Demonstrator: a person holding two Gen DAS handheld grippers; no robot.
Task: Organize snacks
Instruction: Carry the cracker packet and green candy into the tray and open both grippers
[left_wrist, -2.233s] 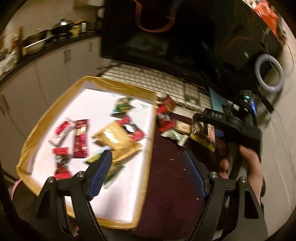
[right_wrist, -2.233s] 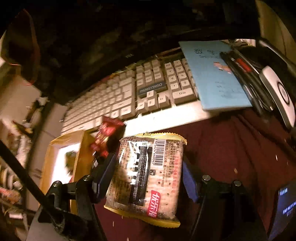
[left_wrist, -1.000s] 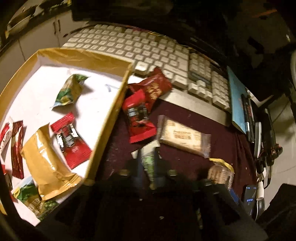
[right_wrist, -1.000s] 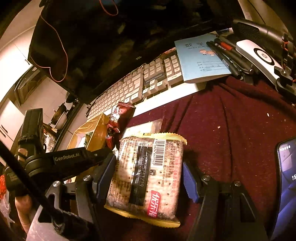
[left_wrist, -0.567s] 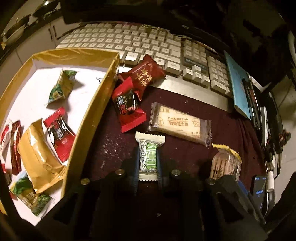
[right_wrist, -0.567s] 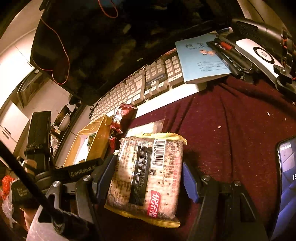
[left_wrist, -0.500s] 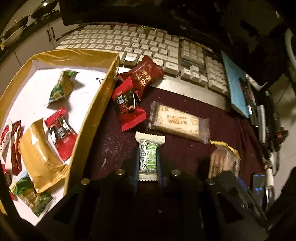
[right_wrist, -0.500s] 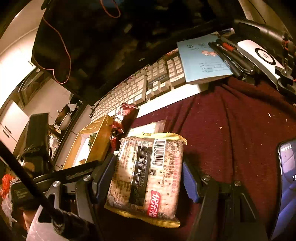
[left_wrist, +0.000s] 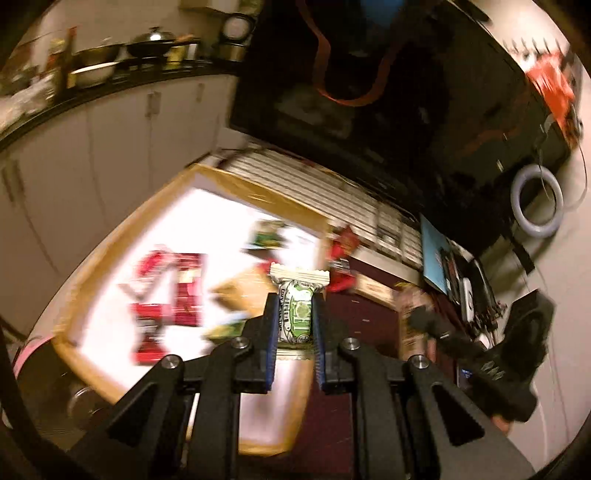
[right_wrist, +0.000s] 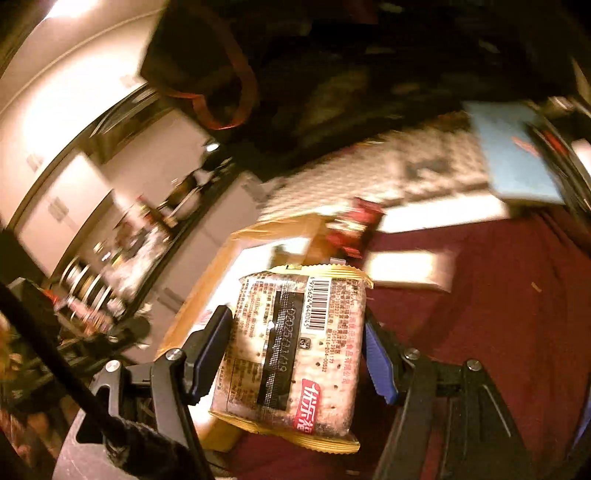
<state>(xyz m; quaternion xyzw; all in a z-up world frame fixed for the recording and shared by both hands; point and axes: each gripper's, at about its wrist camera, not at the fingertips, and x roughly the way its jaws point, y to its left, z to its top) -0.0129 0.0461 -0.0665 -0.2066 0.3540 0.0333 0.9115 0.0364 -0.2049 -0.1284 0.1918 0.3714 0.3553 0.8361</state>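
My left gripper (left_wrist: 294, 314) is shut on a small green-and-white candy packet (left_wrist: 298, 306) and holds it raised over the near right edge of the gold-rimmed white tray (left_wrist: 110, 236). The tray holds several snacks, among them red packets (left_wrist: 177, 291) and a gold pouch (left_wrist: 236, 291). My right gripper (right_wrist: 297, 332) is shut on a cracker packet (right_wrist: 291, 350) with a barcode, held above the maroon cloth (right_wrist: 480, 295) beside the tray's corner (right_wrist: 258, 236). It also shows in the left wrist view (left_wrist: 410, 317). Both views are motion-blurred.
A white keyboard (left_wrist: 332, 192) lies behind the tray under a dark monitor (left_wrist: 388, 92). Red snack packets (left_wrist: 341, 254) and a pale biscuit bar (right_wrist: 406, 266) lie on the cloth by the tray. A blue notebook (right_wrist: 513, 162) and pens are at the right.
My left gripper has lifted the green candy off the cloth and swung left over the tray. My right gripper, still gripping the cracker packet, has moved left toward the tray.
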